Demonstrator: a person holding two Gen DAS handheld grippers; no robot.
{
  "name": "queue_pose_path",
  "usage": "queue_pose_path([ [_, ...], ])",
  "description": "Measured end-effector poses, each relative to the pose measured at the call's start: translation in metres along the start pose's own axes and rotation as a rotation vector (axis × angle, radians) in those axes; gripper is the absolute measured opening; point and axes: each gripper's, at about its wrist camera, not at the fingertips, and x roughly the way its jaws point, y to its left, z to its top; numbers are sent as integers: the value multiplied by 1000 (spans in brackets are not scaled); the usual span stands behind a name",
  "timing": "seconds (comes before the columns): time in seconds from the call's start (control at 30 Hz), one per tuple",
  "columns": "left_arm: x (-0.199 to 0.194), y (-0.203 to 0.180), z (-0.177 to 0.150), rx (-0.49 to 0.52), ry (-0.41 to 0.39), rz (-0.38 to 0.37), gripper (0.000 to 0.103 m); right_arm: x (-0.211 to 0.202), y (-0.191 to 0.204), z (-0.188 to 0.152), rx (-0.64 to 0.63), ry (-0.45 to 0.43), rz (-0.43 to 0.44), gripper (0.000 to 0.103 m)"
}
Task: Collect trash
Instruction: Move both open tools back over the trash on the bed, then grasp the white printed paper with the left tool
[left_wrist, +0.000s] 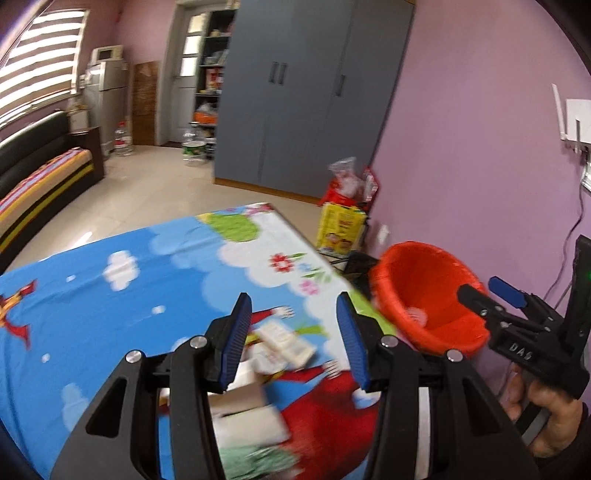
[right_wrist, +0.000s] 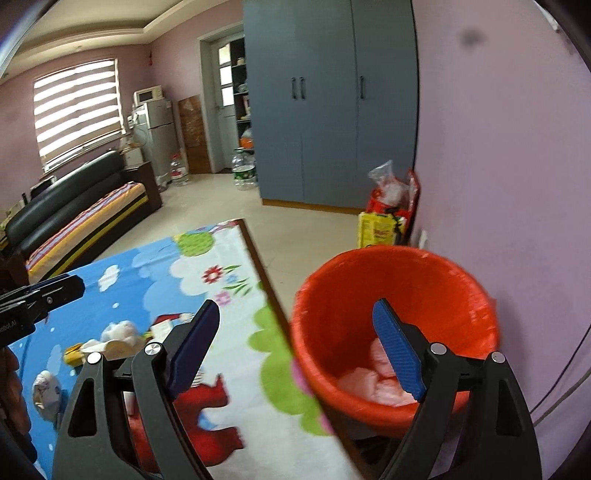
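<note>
An orange bin (right_wrist: 399, 295) with a liner stands off the table's right edge; crumpled white paper (right_wrist: 373, 384) lies at its bottom. It also shows in the left wrist view (left_wrist: 424, 291). My left gripper (left_wrist: 295, 339) is open and empty above paper trash (left_wrist: 284, 343) and a cardboard box (left_wrist: 247, 413) on the cartoon tablecloth (left_wrist: 129, 288). My right gripper (right_wrist: 295, 350) is open and empty, one finger over the table edge, the other over the bin. More crumpled wrappers (right_wrist: 110, 339) lie on the cloth (right_wrist: 207, 266) to its left.
A purple wall (right_wrist: 498, 147) is close on the right. A yellow box and red bags (right_wrist: 388, 214) stand on the floor by the grey wardrobe (right_wrist: 332, 103). A black sofa (right_wrist: 74, 206) is at the far left. Cables hang down the wall (left_wrist: 569, 236).
</note>
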Motion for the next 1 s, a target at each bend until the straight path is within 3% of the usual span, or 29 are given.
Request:
queue_pose_path([
  [0.33,-41,60,-31,-61,-13,124,47,2,57,-13,-68,31,92,80],
  [0.8,-67,97,-84,-115,43,215,50,-3,110,-34,-142,68,197,80],
  [0.87,-68,100,-91,-123,50,224,57,-5,115,-38,-149,72,206,80],
  [1.0,-69,107,-107,-140,70,235,59,-6,123,-45,-161,86,221,80],
])
